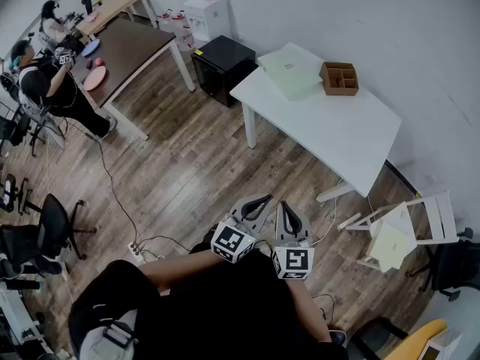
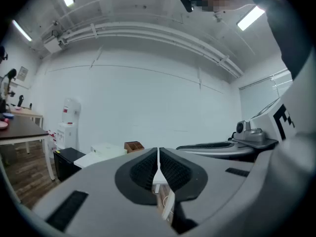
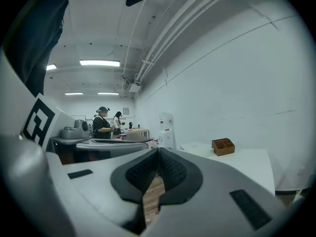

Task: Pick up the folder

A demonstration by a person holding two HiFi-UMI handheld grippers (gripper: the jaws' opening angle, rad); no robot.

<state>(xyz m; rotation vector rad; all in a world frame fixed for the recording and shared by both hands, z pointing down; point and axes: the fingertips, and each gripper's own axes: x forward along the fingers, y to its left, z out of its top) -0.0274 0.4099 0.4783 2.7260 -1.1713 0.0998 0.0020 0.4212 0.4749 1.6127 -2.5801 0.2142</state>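
The pale folder (image 1: 291, 70) lies on the white counter (image 1: 341, 137) by the wall, just beside a wooden box (image 1: 339, 78); across the plank floor (image 1: 184, 171) from the counter, the left gripper (image 1: 262, 199) and right gripper (image 1: 288, 208) hold their jaws closed, empty.

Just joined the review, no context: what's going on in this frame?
A person holds the left tongs and right tongs side by side out in front, both shut and empty. The pale green folder lies on the white table ahead, beside a brown compartment box. The tongs are well short of that table, so the pickup has not started. Other people work at a dark table in the far corner.
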